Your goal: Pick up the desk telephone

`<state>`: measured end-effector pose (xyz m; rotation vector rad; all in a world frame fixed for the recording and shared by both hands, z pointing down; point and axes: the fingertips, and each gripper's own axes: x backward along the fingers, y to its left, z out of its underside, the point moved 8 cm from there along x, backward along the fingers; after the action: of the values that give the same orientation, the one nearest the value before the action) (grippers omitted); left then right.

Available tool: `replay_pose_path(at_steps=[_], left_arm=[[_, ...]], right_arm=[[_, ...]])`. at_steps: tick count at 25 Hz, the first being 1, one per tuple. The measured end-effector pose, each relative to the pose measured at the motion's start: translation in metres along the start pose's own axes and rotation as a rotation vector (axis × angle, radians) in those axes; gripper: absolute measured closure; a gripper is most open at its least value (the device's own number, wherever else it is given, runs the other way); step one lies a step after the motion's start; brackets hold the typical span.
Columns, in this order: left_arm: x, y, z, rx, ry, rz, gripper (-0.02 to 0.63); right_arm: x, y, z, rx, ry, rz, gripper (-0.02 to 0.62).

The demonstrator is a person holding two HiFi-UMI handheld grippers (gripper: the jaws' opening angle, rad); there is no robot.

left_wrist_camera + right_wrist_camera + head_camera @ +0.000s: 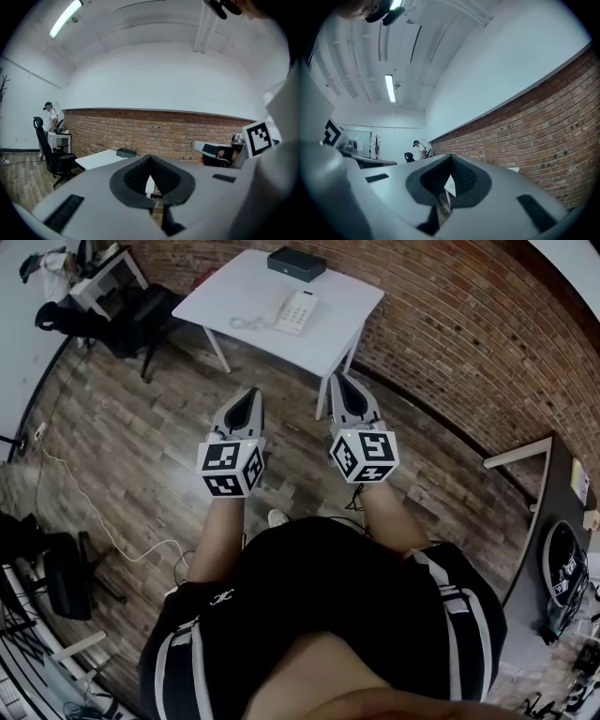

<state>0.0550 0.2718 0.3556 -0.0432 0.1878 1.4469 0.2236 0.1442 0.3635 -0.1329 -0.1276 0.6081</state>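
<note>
Left grey gripper [251,395] and right grey gripper [337,381], both clenched empty, face one white rectangular table [236,287] bearing one white desk telephone [296,311] and one dark flat box [296,262].

White desk telephone [296,311], white table [347,329], red brick wall [469,334]

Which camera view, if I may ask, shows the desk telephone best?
The head view: the desk telephone lies in plain sight on the white table, its cord coiled beside it. The left gripper view shows the table but no recognisable phone; the right gripper view shows none either.
</note>
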Motion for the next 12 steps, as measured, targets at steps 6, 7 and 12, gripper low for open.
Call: replay_pose_path(at_steps=[6,7,12], left_arm=[[0.002,0.028,0.000,0.004,-0.006,0.010,0.604],[0.002,0.032,0.001,0.009,-0.009,0.016,0.604],[0.008,0.054,0.000,-0.008,-0.026,0.043,0.604]], right_arm=[[-0.017,0.021,0.008,0.011,0.015,0.014,0.597],[-0.020,0.025,0.009,0.015,0.017,0.016,0.597],[-0.035,0.050,0.018,0.025,0.007,0.033,0.597]])
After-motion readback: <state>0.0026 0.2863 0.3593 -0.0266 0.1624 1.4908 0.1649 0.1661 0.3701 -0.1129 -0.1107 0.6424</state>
